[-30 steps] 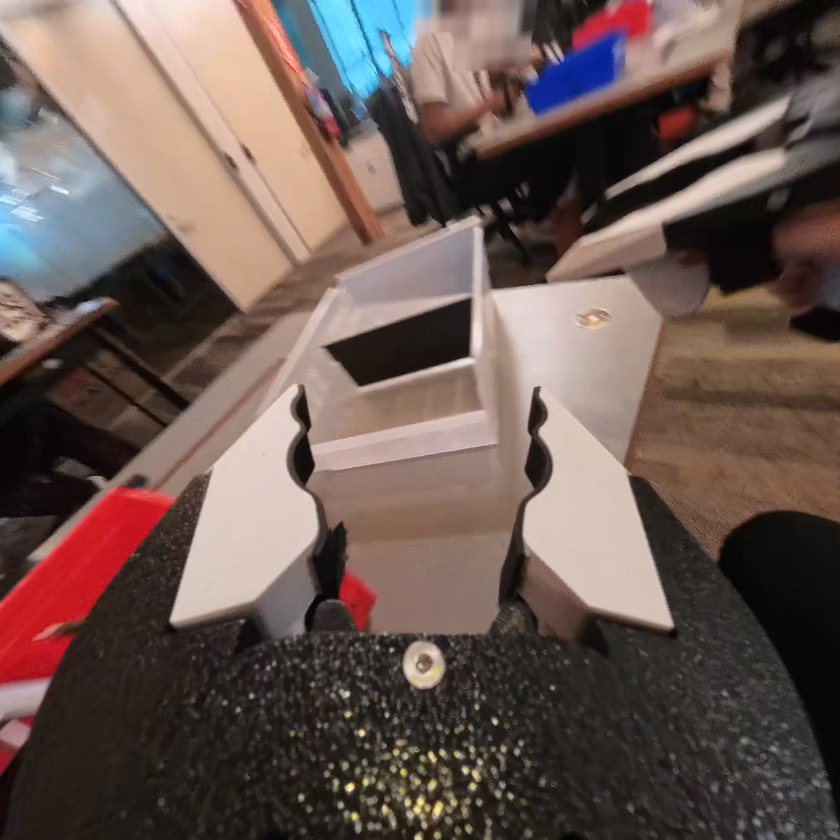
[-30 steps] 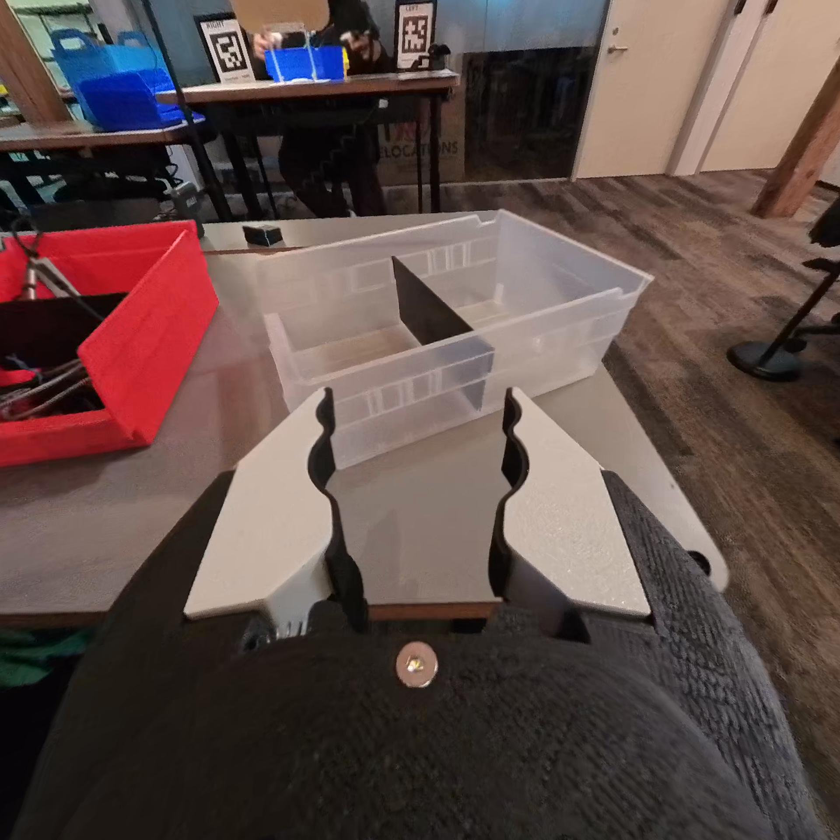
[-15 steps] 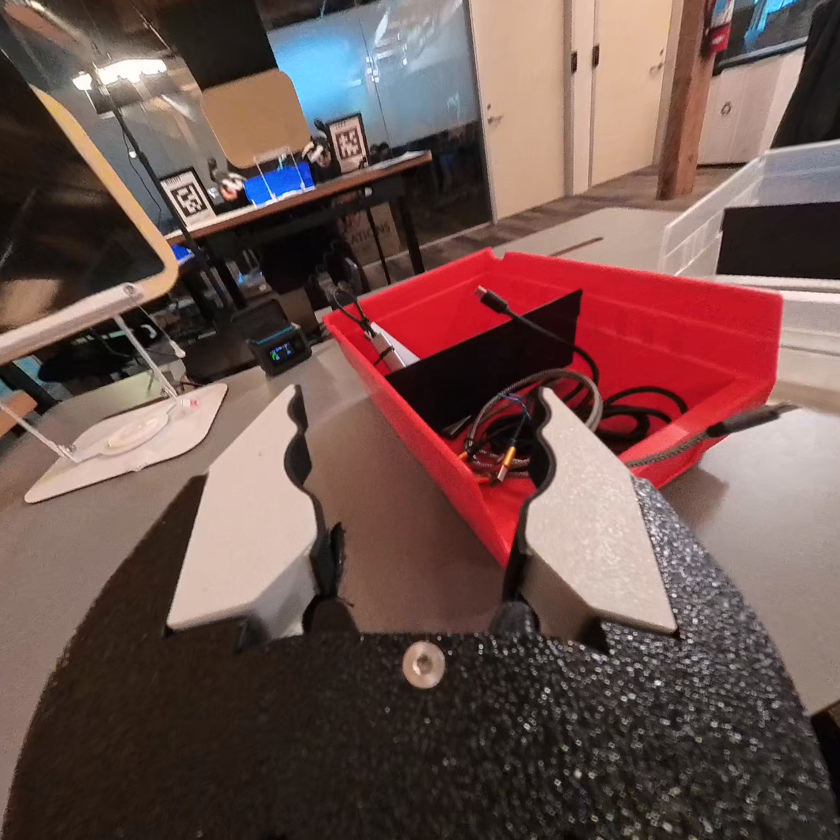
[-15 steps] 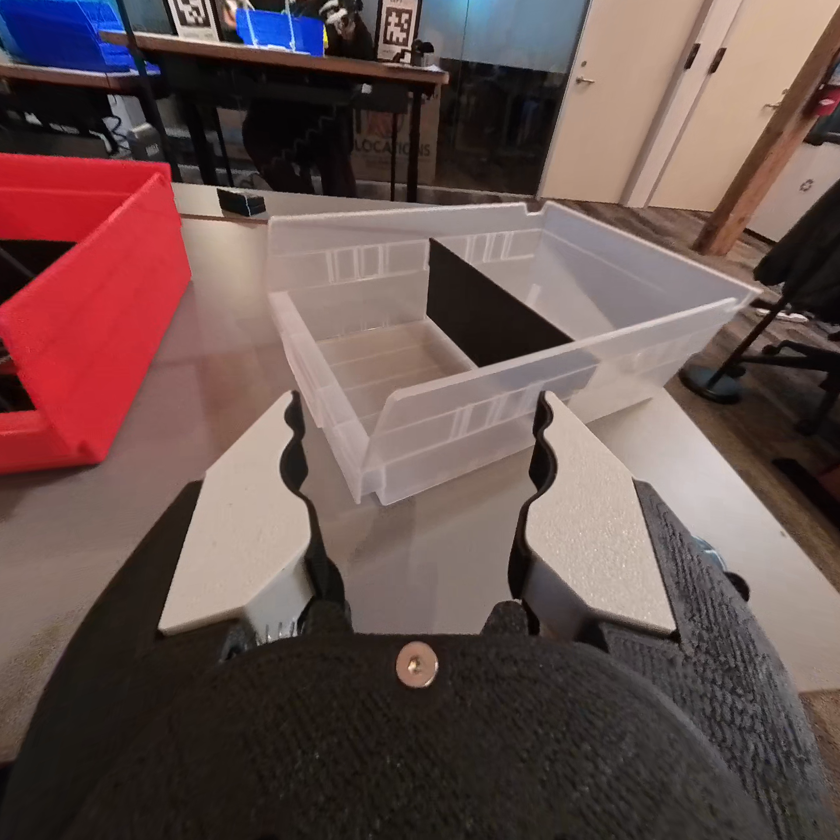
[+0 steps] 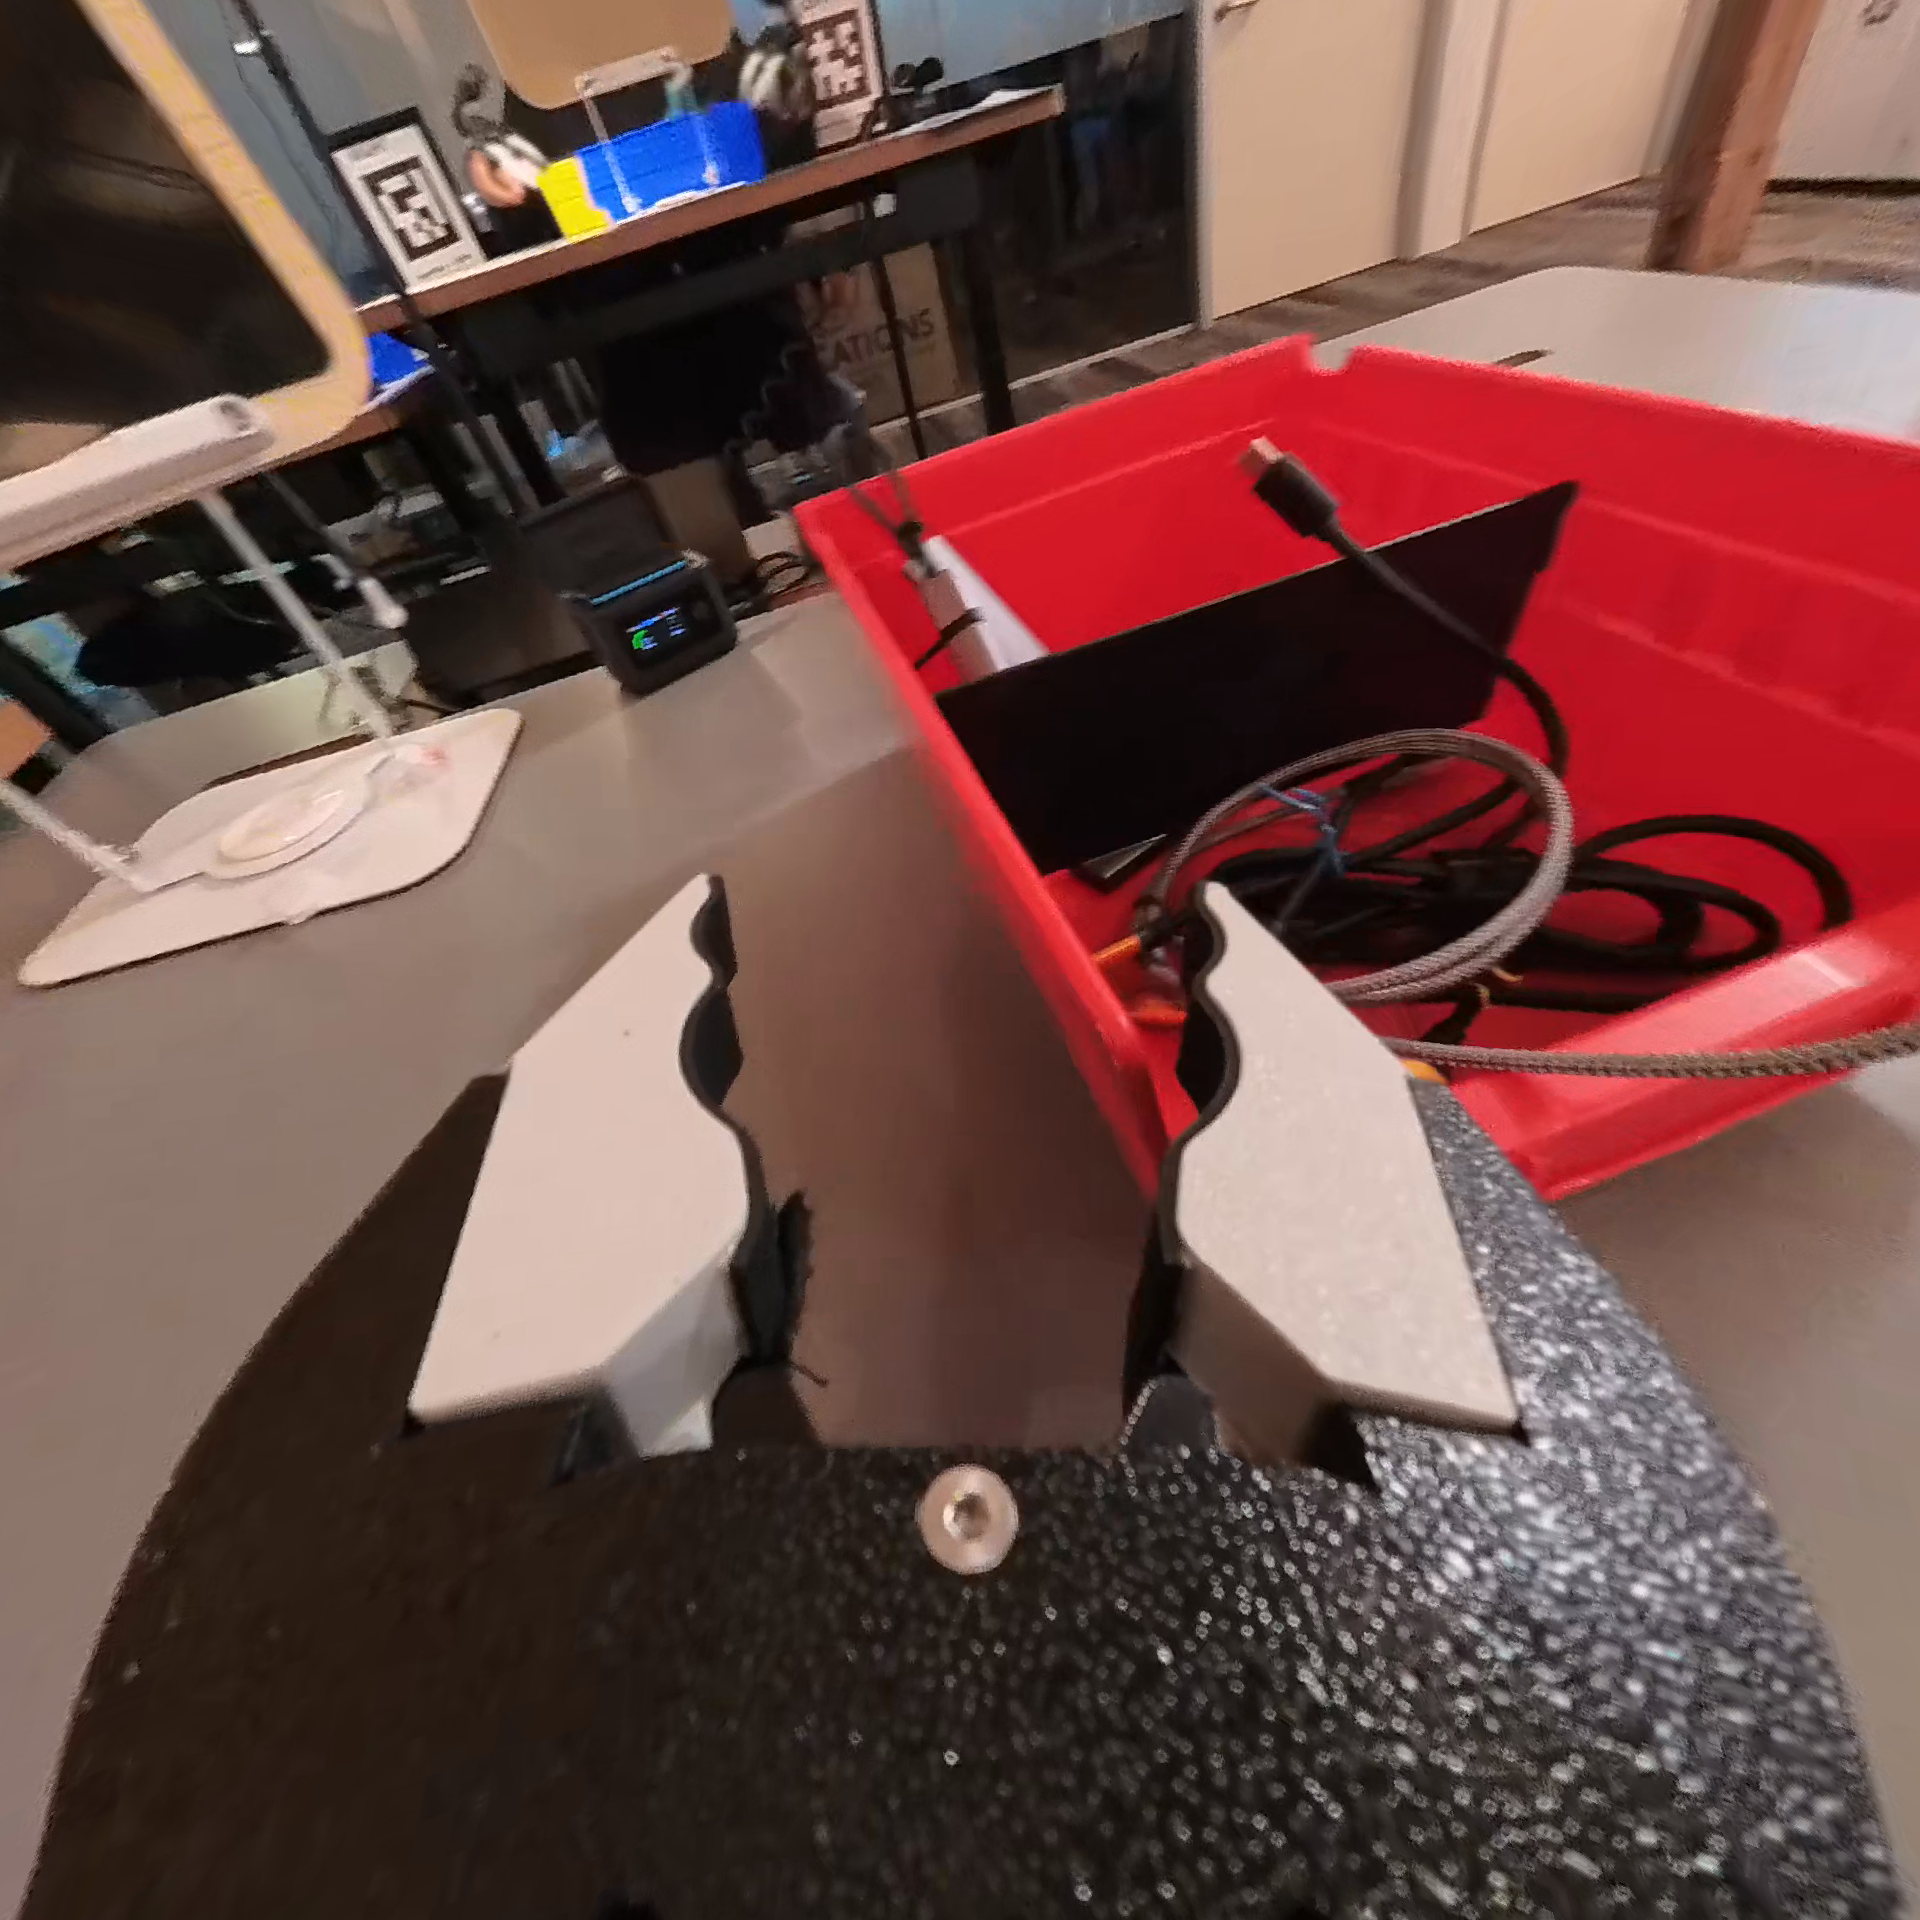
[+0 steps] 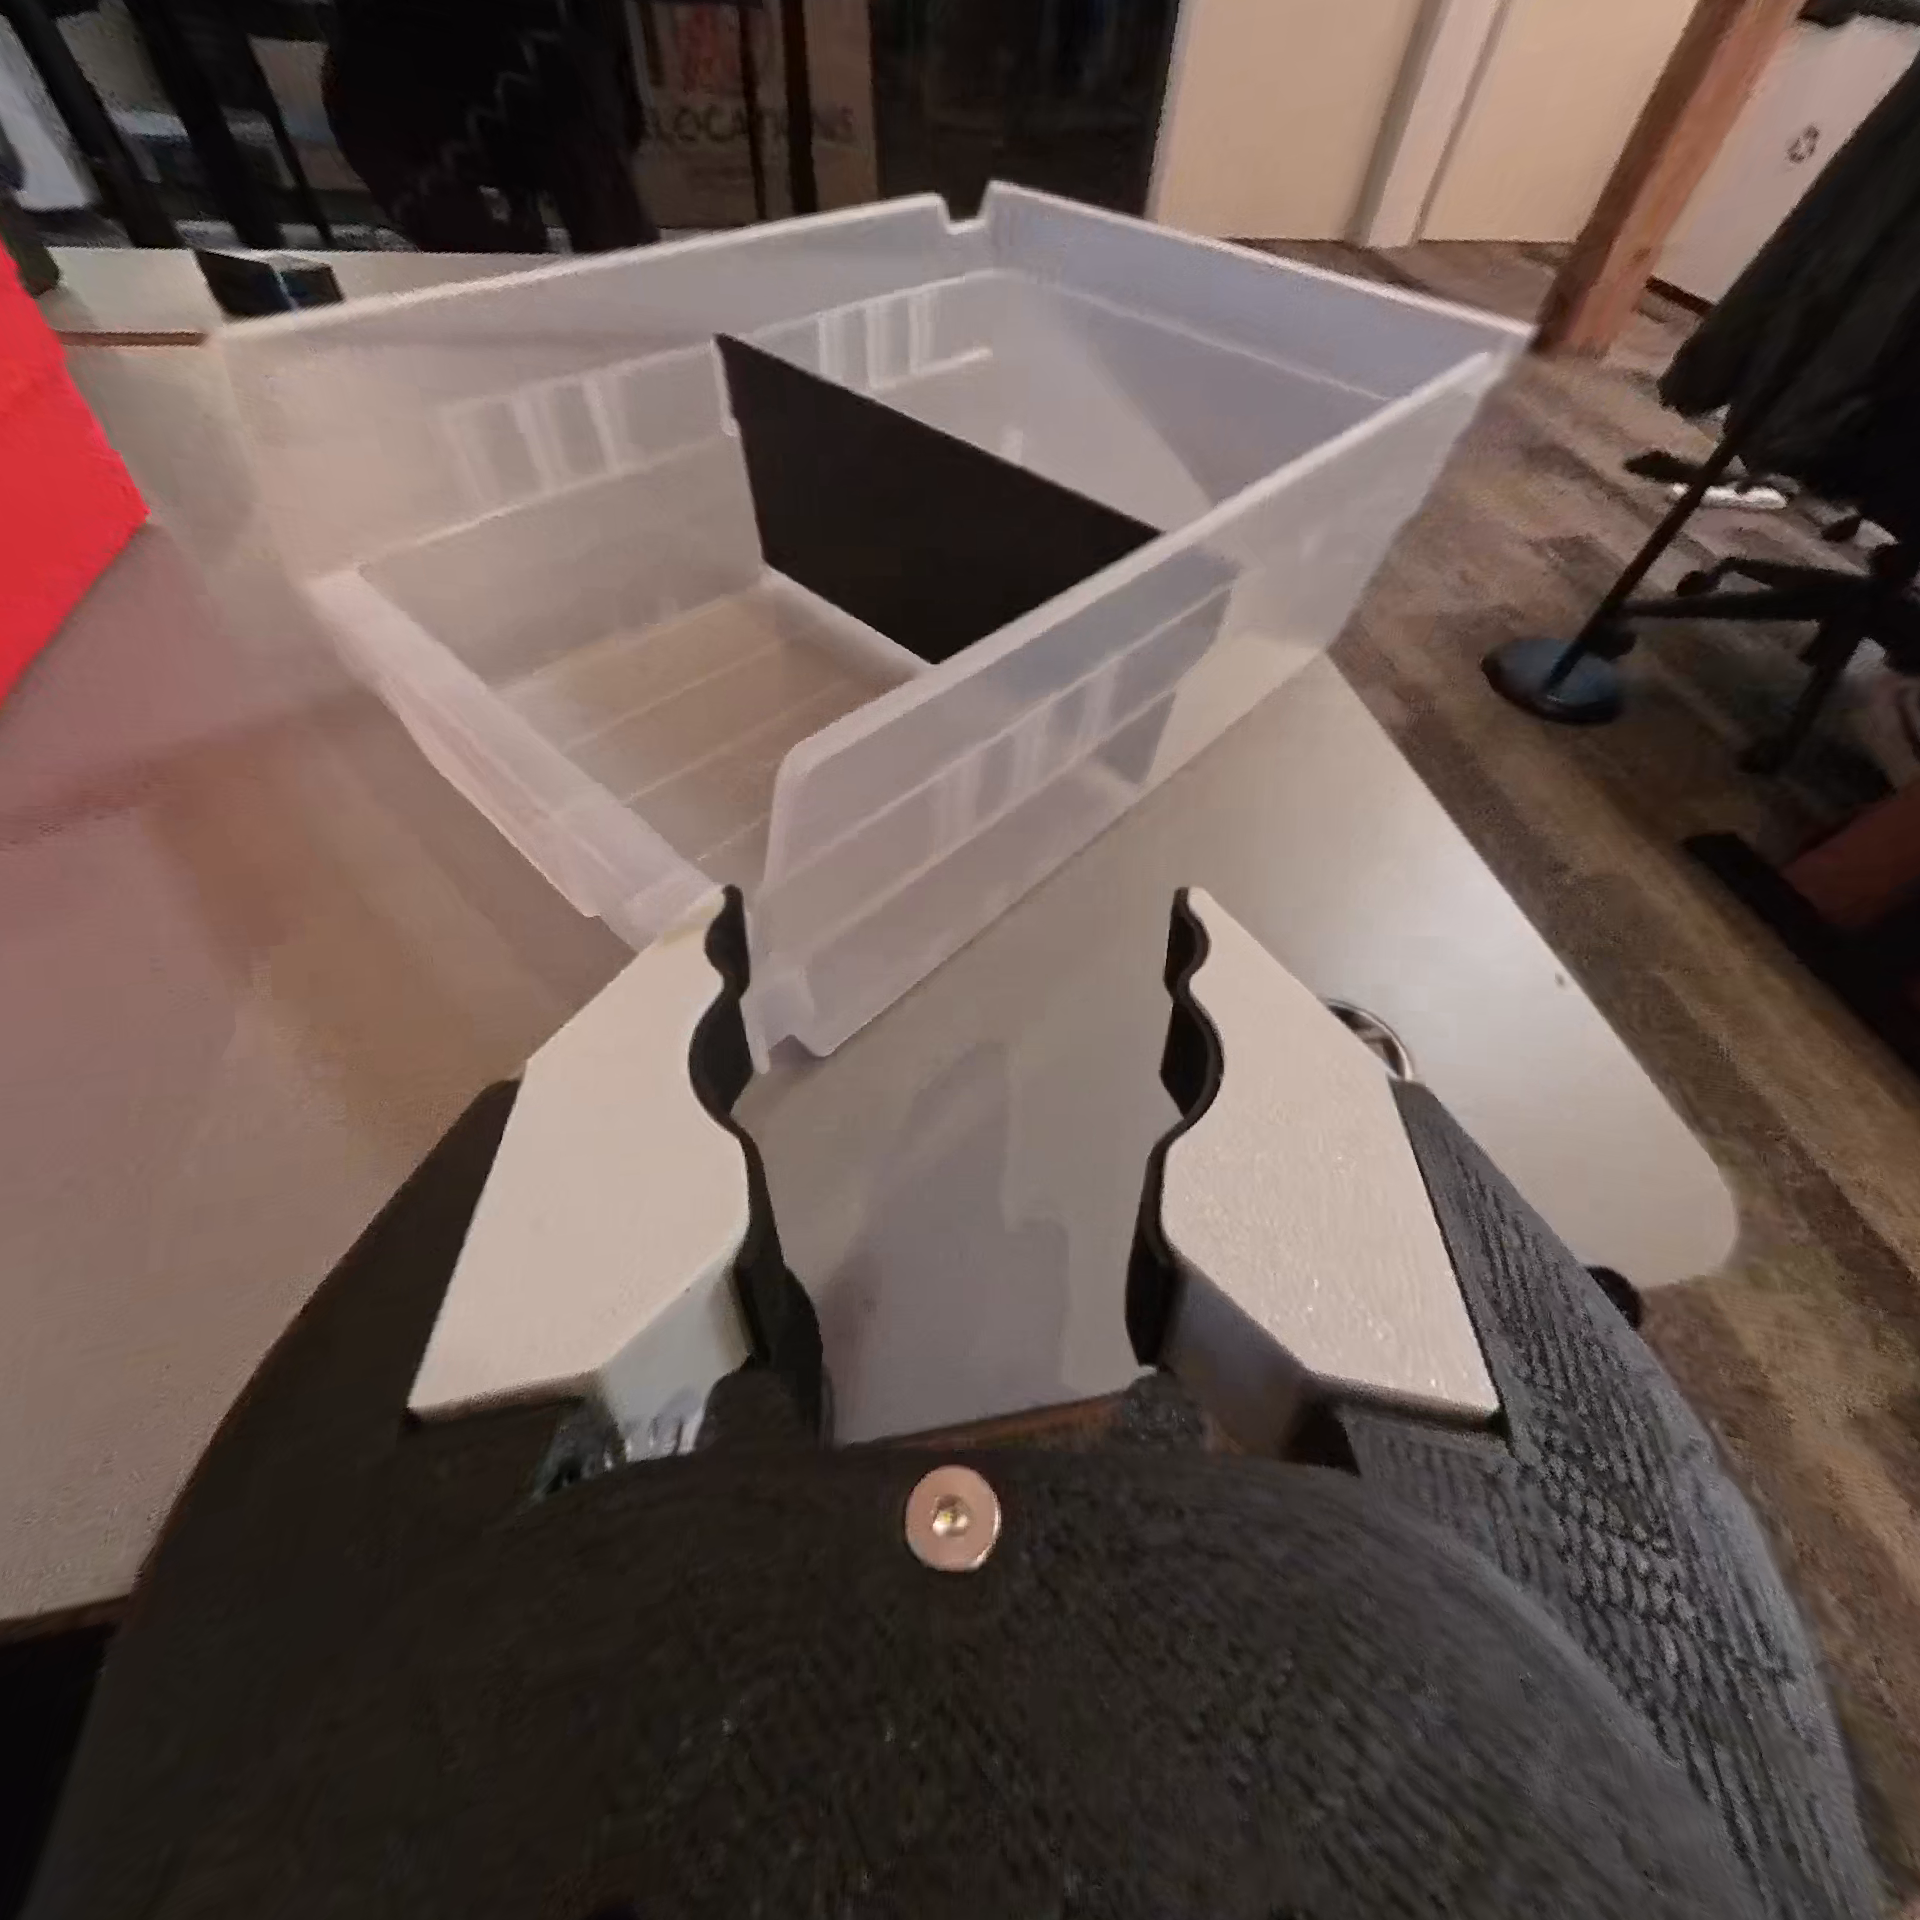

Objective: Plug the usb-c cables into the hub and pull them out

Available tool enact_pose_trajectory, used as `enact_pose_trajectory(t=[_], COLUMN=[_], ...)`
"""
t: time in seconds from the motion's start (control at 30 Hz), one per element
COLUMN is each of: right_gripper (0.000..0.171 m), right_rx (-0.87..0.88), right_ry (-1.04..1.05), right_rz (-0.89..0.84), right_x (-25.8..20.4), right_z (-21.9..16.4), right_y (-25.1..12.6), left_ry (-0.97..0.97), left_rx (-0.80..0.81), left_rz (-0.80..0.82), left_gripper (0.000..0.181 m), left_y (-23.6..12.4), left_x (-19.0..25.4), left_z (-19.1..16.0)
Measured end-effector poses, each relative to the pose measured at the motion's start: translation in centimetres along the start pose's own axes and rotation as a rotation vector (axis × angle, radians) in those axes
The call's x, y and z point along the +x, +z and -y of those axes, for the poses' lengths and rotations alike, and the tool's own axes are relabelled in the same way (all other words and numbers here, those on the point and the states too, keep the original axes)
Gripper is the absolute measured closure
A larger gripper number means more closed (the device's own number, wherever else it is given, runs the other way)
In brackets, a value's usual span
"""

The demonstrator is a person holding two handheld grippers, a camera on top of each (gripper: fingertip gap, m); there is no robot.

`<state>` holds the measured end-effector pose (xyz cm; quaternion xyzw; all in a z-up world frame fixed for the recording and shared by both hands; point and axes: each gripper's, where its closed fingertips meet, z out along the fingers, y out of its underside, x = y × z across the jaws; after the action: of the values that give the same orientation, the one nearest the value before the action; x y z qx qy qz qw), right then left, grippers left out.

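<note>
A red bin (image 5: 1714, 499) with a black divider (image 5: 1247, 665) stands on the grey table. Its near half holds coiled black and grey braided cables (image 5: 1455, 883); one braided cable (image 5: 1662, 1060) trails out over the low front lip, and a black cable's plug (image 5: 1283, 483) sticks up over the divider. A silver grey object (image 5: 961, 613), perhaps the hub, leans in the far half. My left gripper (image 5: 956, 904) is open and empty, just left of the bin's near corner. My right gripper (image 6: 956, 909) is open and empty at the near corner of a clear bin (image 6: 1039, 727).
The clear bin has a black divider (image 6: 914, 530) and nothing in it. A white stand base (image 5: 270, 842) lies on the table at left, with a small black device with a lit screen (image 5: 655, 629) behind. The red bin's edge (image 6: 52, 468) shows left of the clear bin. The table edge (image 6: 1558, 1039) runs at right.
My left gripper swung from the clear bin round to the red bin and has closed in on its near corner. My right gripper moved forward up to the clear bin. Both stayed open.
</note>
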<state>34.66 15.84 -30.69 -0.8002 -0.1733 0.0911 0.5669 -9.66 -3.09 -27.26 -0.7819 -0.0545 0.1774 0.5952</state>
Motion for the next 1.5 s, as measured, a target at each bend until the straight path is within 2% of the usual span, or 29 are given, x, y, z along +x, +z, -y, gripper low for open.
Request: enact_pose_trajectory(t=[0.17,0.33,0.37,0.4,0.43,0.47,0.57,0.7,0.83,0.93,1.07,1.23,1.4,1.5], right_gripper=[0.118,0.126,0.129,0.136,0.15,0.157,0.157,0.156,0.158,0.165,0.165,0.166,0.166,0.15], right_rx=[0.009,0.037,0.032,0.033,0.037,0.037,0.017,0.031,0.028,0.021,0.015,-0.022,-0.105,-0.061], right_ry=[0.098,0.04,0.01,-0.012,-0.03,-0.046,-0.132,-0.185,-0.245,-0.226,-0.321,-0.335,-0.248,-0.149], right_rz=[-0.056,-0.048,-0.053,-0.051,-0.041,-0.038,-0.02,0.115,0.276,0.312,0.416,0.363,0.339,0.381], right_x=[4.7,4.7,4.6,4.4,4.0,3.7,3.2,1.4,-0.1,-0.1,-2.4,-3.5,-3.5,-3.7], right_z=[-0.3,0.8,0.8,0.9,1.1,1.2,1.4,1.7,1.6,1.8,1.9,2.6,2.8,5.1], right_y=[-1.1,-0.6,-0.3,-0.1,0.1,0.2,0.8,1.4,1.2,1.7,1.9,3.6,4.5,3.7], left_ry=[-0.028,-0.05,-0.056,-0.042,-0.033,-0.015,-0.041,-0.053,-0.088,-0.106,-0.159,-0.284,-0.305,-0.341], left_rx=[-0.044,-0.115,-0.114,-0.121,-0.131,-0.135,-0.138,-0.137,-0.15,-0.166,-0.184,-0.183,-0.2,-0.211], left_rz=[0.075,-0.077,-0.109,-0.149,-0.133,-0.119,-0.121,-0.083,-0.021,0.033,0.08,0.138,0.207,0.18], left_gripper=[0.113,0.14,0.157,0.16,0.163,0.165,0.174,0.177,0.178,0.178,0.178,0.179,0.179,0.179], left_y=[0.2,1.6,1.7,1.8,1.9,2.0,1.8,0.6,-1.4,-2.9,-4.7,-6.6,-7.7,-7.8], left_x=[-3.9,-2.7,-2.2,-1.7,-1.9,-2.2,-2.8,-4.7,-8.3,-11.4,-16.1,-21.7,-26.7,-28.2], left_z=[-1.5,-2.8,-2.7,-2.7,-2.9,-2.9,-2.9,-3.6,-4.8,-5.7,-7.0,-9.0,-10.4,-10.9])
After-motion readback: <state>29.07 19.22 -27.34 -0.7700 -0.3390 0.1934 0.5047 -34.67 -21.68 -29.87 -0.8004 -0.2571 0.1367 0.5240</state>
